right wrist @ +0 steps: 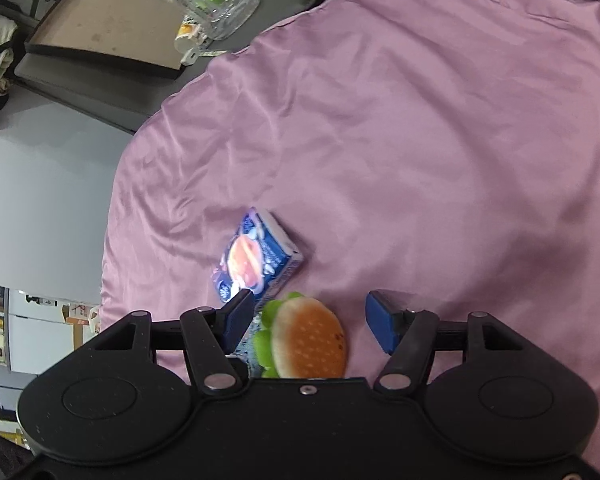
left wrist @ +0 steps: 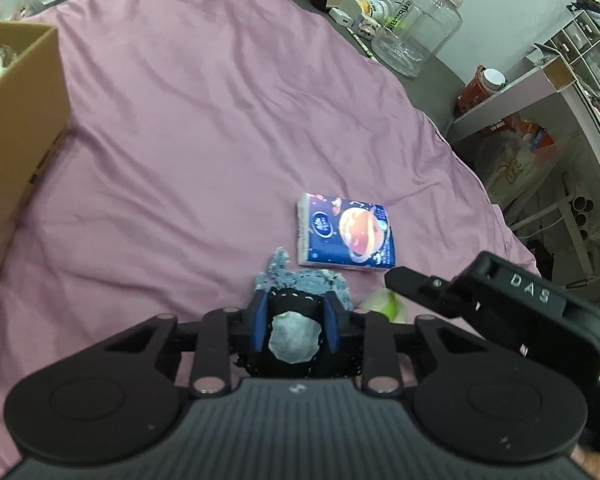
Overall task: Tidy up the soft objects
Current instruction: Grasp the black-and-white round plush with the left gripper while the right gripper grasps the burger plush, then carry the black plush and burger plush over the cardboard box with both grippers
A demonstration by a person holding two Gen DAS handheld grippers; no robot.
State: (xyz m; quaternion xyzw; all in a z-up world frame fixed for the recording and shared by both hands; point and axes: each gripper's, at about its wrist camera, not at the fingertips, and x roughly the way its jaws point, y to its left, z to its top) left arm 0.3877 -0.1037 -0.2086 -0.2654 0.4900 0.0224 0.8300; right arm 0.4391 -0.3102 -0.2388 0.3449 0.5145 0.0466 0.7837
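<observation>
Left gripper (left wrist: pixel 296 312): blue pads drawn close, pinching a dark sock (left wrist: pixel 294 336) with a grey heel patch. The sock bunches up between the pads and spills back toward the gripper body; its grey-blue knit cuff pokes out past the fingertips onto the pink sheet (left wrist: pixel 204 128). Grip looks settled on the middle of the bundle, not its end.

Right gripper (right wrist: pixel 310 318): jaws spread, nothing pressed. A soft burger toy (right wrist: pixel 310 344), tan bun with green lettuce frill, lies between the two blue pads, nearer the left-hand pad in the right wrist view and clear of the other. It sits far back, close to the gripper body, so the pads already straddle it. The toy is roundish, no real long axis; a closing would catch it across the bun from either side.

Outward: a blue tissue pack (left wrist: pixel 346 236) lies flat on the sheet just past both grippers, its long side running roughly across the left gripper's line. It almost touches the sock's cuff and lies just beside the burger toy. The right gripper is the nearer one.

Further left, a cardboard box (left wrist: pixel 20 92) stands open at the bed's edge, well apart from all three items, something white inside. Judgement: the left hand's load is likely bound there, a long carry leftward.
</observation>
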